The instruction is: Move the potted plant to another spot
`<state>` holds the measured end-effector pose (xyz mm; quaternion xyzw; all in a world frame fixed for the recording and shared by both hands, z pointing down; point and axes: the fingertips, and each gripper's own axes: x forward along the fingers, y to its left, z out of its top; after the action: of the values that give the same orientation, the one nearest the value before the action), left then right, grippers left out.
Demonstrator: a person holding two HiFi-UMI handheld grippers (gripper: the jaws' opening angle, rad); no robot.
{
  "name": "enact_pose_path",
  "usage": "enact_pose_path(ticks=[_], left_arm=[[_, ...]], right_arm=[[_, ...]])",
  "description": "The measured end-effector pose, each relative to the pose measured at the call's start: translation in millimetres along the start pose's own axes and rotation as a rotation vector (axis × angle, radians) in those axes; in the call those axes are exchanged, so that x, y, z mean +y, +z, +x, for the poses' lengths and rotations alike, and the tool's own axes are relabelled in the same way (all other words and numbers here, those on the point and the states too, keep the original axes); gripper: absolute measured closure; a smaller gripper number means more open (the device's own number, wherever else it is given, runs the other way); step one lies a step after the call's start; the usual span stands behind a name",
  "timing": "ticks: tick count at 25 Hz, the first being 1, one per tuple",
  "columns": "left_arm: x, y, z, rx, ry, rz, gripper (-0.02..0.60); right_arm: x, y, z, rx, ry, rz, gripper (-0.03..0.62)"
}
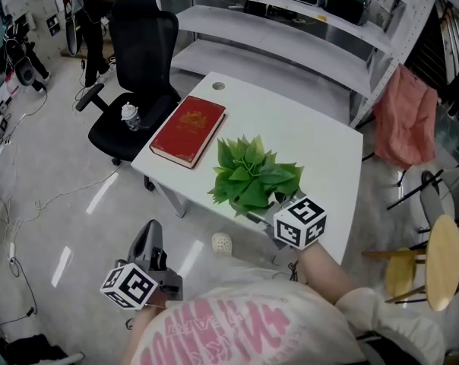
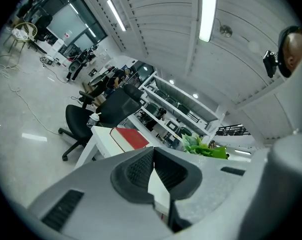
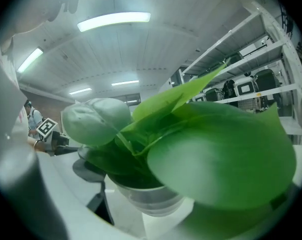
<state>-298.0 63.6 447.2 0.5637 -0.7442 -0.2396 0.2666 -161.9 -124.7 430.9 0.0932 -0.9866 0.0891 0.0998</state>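
Note:
The potted plant (image 1: 252,175), broad green leaves in a pale pot (image 3: 146,198), stands near the front edge of the white table (image 1: 313,128). My right gripper (image 1: 266,217) reaches in under the leaves at the pot's base and is shut on the pot. Its left finger (image 3: 93,173) lies against the pot wall, while leaves hide the other finger. My left gripper (image 1: 151,234) hangs low beside the table's front left, off the table, shut with nothing in it. In the left gripper view its pads (image 2: 141,169) meet, with the plant (image 2: 206,148) beyond.
A red book (image 1: 188,129) lies on the table's left part. A black office chair (image 1: 138,67) with a cup (image 1: 130,115) on its seat stands to the left. White shelves (image 1: 290,44) run behind, and a wooden stool (image 1: 442,261) is at the right.

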Motion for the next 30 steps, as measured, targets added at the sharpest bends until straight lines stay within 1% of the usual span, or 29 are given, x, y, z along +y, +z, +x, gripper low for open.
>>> enact_pose_path(ticks=[5, 9, 14, 19, 24, 30], left_arm=[[1.4, 13.1, 17.8, -0.010, -0.019, 0.013, 0.577], [11.1, 19.2, 40.6, 0.013, -0.006, 0.018, 0.577], [21.7, 36.2, 78.8, 0.041, -0.015, 0.037, 0.577], [28.8, 51.8, 121.5, 0.063, -0.032, 0.035, 0.577], [37.6, 62.1, 153.2, 0.092, -0.046, 0.059, 0.577], [55.2, 62.4, 185.9, 0.140, -0.032, 0.040, 0.577]], right_arm=[[-27.7, 4.4, 16.5, -0.006, -0.040, 0.015, 0.065], [-49.4, 6.3, 35.4, -0.011, -0.057, 0.032, 0.065], [-79.4, 12.8, 63.1, -0.013, -0.088, 0.051, 0.065], [-112.8, 18.7, 88.2, -0.021, -0.125, 0.080, 0.065], [-149.3, 23.4, 106.2, -0.036, -0.183, 0.113, 0.065], [-183.9, 12.1, 120.8, -0.005, -0.276, 0.183, 0.065]])
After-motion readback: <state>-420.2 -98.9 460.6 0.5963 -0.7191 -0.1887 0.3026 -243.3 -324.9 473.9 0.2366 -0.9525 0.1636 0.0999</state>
